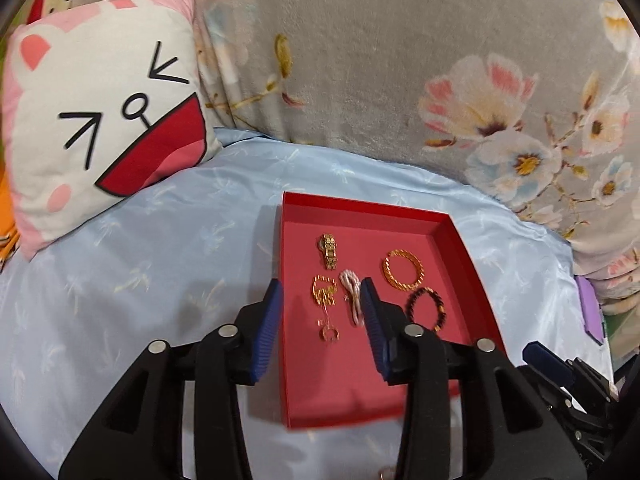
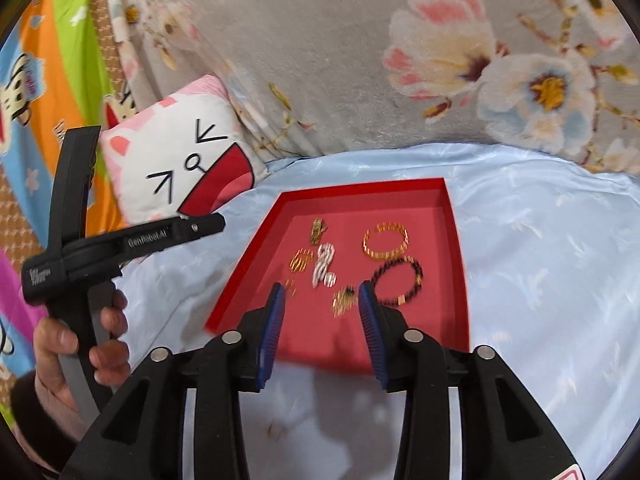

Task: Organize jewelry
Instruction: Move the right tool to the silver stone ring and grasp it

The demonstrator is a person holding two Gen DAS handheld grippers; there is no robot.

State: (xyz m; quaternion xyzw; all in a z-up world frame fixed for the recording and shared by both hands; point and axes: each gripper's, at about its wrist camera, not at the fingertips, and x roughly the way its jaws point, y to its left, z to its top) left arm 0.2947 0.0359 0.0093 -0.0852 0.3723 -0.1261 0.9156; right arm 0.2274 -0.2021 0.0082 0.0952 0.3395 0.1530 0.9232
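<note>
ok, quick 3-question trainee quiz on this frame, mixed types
1. True or false: both the left gripper and the right gripper are open and hold nothing.
2. Which bracelet lies nearer the cameras: A) gold bracelet B) dark bead bracelet?
3. Fill in: all the jewelry lies in a red ____ on the blue sheet.

Key: 1 true; 2 B; 3 tray.

A red tray on a pale blue sheet, beside a grey floral blanket.
</note>
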